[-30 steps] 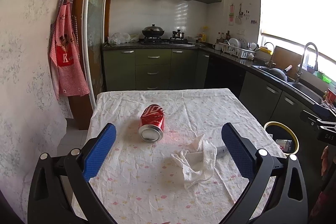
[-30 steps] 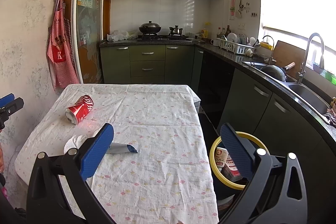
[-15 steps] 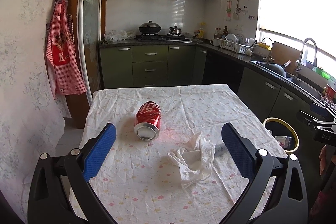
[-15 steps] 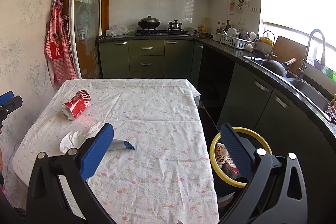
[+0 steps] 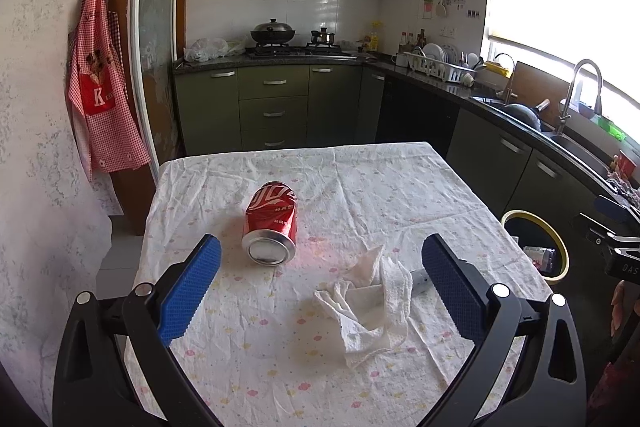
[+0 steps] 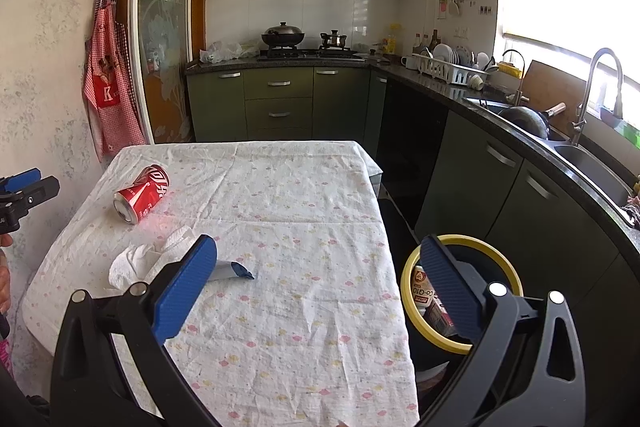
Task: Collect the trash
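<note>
1. Since a second ago we have drawn both grippers back a little: the table [image 5: 460, 187] sits slightly farther off and the red can [image 5: 273, 223] has slid left in the left wrist view; nothing on the cloth has shifted.
2. The table's right edge borders an open floor aisle before the green cabinets [image 6: 472, 179]; its left edge runs near the wall.
3. The yellow-rimmed bin [image 6: 404, 267] stands on the floor just beside the table's right edge, cartons inside.
4. Our left gripper [image 5: 320, 283] hovers wide open above the near cloth, holding nothing.
5. Our right gripper [image 6: 320, 279] is equally wide and empty, spanning the table's right edge.
6. The can lies on its side, left of centre.
7. The crumpled tissue [image 5: 372, 303] lies near it, touching the small blue-tipped wrapper [image 6: 232, 270].
</note>
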